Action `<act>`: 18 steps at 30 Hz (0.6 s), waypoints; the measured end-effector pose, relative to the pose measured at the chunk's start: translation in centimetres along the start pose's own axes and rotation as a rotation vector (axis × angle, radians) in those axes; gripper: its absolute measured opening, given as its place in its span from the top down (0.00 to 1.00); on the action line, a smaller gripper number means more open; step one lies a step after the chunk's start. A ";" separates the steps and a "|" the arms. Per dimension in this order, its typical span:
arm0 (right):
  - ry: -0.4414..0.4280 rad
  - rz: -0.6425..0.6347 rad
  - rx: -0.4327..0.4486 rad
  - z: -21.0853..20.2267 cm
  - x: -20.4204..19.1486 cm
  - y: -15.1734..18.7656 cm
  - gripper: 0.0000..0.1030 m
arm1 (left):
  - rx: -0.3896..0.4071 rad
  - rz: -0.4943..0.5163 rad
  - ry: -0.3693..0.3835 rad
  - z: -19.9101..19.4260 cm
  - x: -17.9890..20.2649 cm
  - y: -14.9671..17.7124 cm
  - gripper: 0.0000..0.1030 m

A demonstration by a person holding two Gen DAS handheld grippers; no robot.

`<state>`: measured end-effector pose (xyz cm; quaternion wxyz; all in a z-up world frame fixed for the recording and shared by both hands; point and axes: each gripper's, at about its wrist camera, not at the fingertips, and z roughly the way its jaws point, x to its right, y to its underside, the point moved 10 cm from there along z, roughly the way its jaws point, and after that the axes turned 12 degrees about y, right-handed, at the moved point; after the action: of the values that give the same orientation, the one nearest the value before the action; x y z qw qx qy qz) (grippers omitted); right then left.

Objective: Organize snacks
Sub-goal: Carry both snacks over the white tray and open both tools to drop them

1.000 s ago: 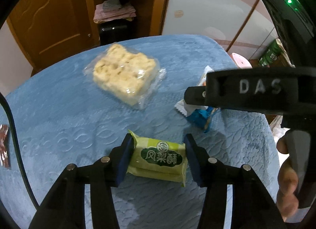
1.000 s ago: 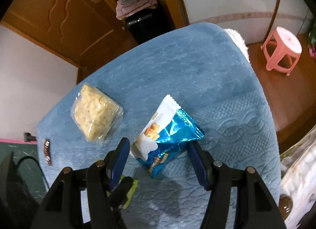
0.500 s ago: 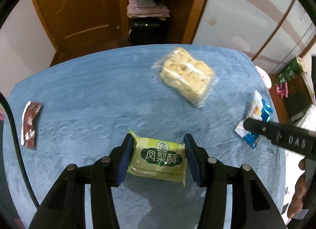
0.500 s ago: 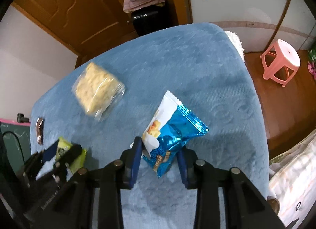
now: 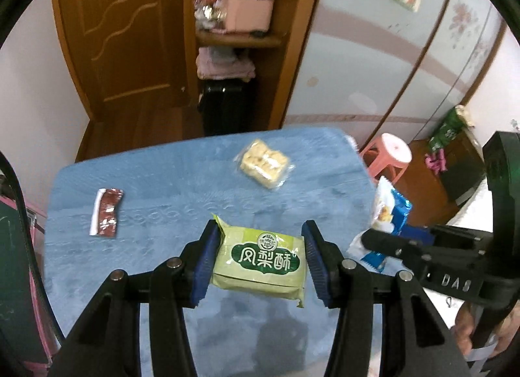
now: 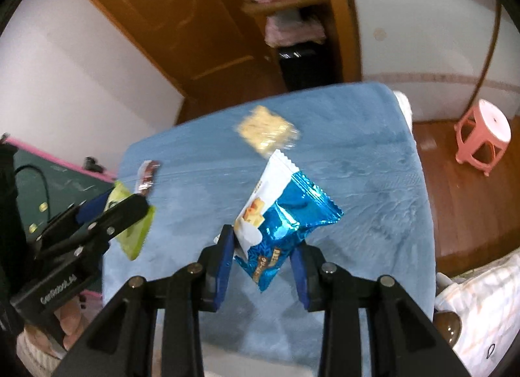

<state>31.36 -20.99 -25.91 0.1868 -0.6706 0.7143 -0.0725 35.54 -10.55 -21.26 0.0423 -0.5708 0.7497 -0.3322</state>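
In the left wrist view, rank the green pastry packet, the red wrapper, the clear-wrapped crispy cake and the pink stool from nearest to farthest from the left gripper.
1. Green pastry packet: clamped in the left gripper.
2. Red wrapper: on the blue cloth, to the left.
3. Clear-wrapped crispy cake: farther up the cloth, right of centre.
4. Pink stool: on the floor past the cloth's right edge.

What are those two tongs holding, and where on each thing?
Left tongs squeeze the green rectangular snack packet by its short ends; right tongs pinch the shiny blue-and-white foil snack bag at its lower end.
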 end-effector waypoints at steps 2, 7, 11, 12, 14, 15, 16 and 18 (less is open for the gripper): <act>-0.021 -0.025 0.035 -2.9 -1.1 0.9 0.67 | 0.022 0.013 0.015 -2.7 1.2 0.2 0.52; -0.061 -0.081 0.108 -9.3 -3.2 3.9 0.67 | 0.081 0.060 0.029 -9.4 4.0 2.0 0.52; -0.072 -0.132 0.141 -13.1 -4.5 7.2 0.67 | 0.099 0.066 0.058 -13.3 5.1 4.1 0.52; -0.072 -0.145 0.145 -13.6 -4.8 8.0 0.67 | 0.105 0.069 0.065 -14.1 5.3 4.7 0.52; -0.073 -0.177 0.157 -14.7 -5.4 9.8 0.67 | 0.115 0.078 0.081 -15.6 5.8 6.3 0.52; -0.074 -0.187 0.160 -15.0 -5.7 10.7 0.67 | 0.119 0.083 0.086 -16.3 6.0 7.1 0.52; -0.079 -0.196 0.163 -15.4 -6.0 11.5 0.67 | 0.125 0.091 0.094 -17.1 6.2 8.1 0.52; -0.101 -0.203 0.168 -15.9 -6.6 13.2 0.67 | 0.138 0.112 0.093 -17.9 6.2 9.5 0.52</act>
<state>13.46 -15.65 -14.83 0.2696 -0.7240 0.6241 -0.1167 17.57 -6.78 -10.59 0.0650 -0.5077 0.7568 -0.4065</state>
